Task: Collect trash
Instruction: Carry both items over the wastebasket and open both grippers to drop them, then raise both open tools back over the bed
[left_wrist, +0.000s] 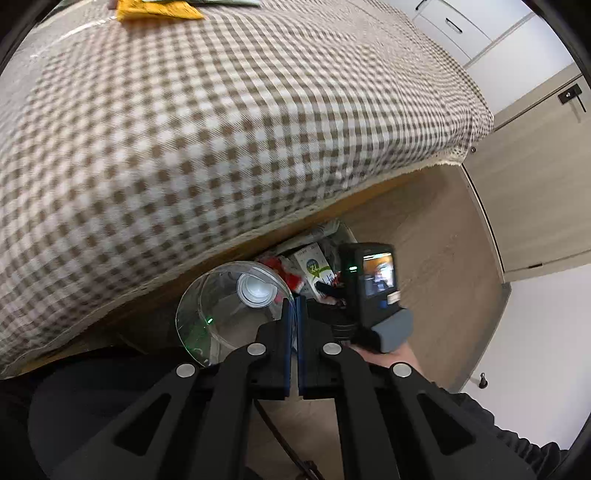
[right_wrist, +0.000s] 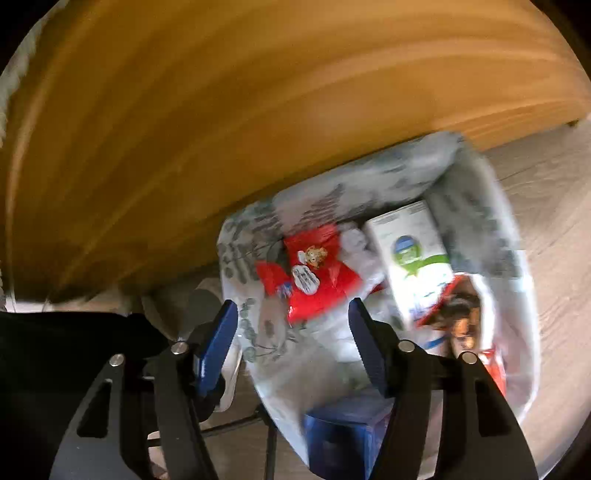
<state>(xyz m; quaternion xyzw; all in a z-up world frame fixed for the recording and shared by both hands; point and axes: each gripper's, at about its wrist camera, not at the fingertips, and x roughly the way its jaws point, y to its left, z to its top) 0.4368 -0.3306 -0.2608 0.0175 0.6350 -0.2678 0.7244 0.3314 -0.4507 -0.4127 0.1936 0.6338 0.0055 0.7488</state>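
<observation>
Left gripper (left_wrist: 294, 314) clamped on clear plastic bottle (left_wrist: 229, 306); right gripper (right_wrist: 291, 321) apart, empty, above white patterned trash bag (right_wrist: 406, 177). Risk: early release drops bottle beside bag.

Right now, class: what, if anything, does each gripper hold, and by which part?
The left gripper is shut on the clear plastic bottle, pinching its edge. The right gripper is open over the trash bag and holds nothing.

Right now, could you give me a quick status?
Left gripper shut on clear plastic bottle. Right gripper open, empty, over trash bag. Nothing blocking.
</observation>
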